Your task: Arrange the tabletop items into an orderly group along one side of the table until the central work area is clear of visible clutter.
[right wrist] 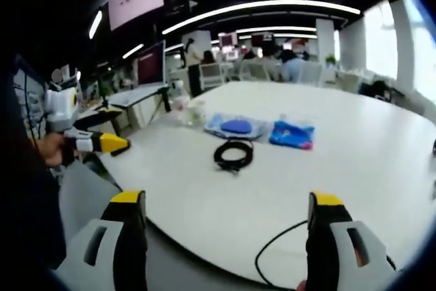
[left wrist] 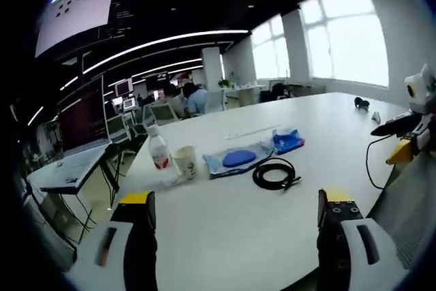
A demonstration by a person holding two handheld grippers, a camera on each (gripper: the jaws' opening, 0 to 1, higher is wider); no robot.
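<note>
left gripper [left wrist: 235, 226]: jaws wide apart, nothing between them, hanging over the near edge of the surface [left wrist: 225, 236]; seen again in the right gripper view at 9 o'clock [right wrist: 112, 144], held by a hand [right wrist: 49, 149], yellow tips close together there
right gripper [right wrist: 227, 230]: jaws spread, nothing held, over the near rim of the surface [right wrist: 381, 155]; shows at 3 o'clock in the left gripper view [left wrist: 403, 142]
surface: big white table, items bunched near the middle
bottle [left wrist: 158, 149]: clear, red label, upright, at 10 o'clock of the cluster in the left gripper view, just beside the cup
cup [left wrist: 184, 161]: paper, upright, right of the bottle; both blurred in the right gripper view [right wrist: 194, 112]
blue pad [left wrist: 238, 159]: flat blue oval on a light cloth or bag, centre of the cluster [right wrist: 236, 126]
blue pouch [left wrist: 287, 141]: crumpled, blue with pink, at 2 o'clock of the pad, close to it [right wrist: 291, 134]
coiled cable [left wrist: 274, 174]: black loop, just in front of the pad, nearest item to the left gripper [right wrist: 233, 154]
loose cord [left wrist: 371, 161]: thin black line at the surface edge, 3 o'clock; in the right gripper view it curls by the right jaw [right wrist: 276, 250]
small dark item [left wrist: 361, 103]: far edge, 2 o'clock, well apart from the cluster, too small to identify
background: office desks, monitors, seated people, windows
</note>
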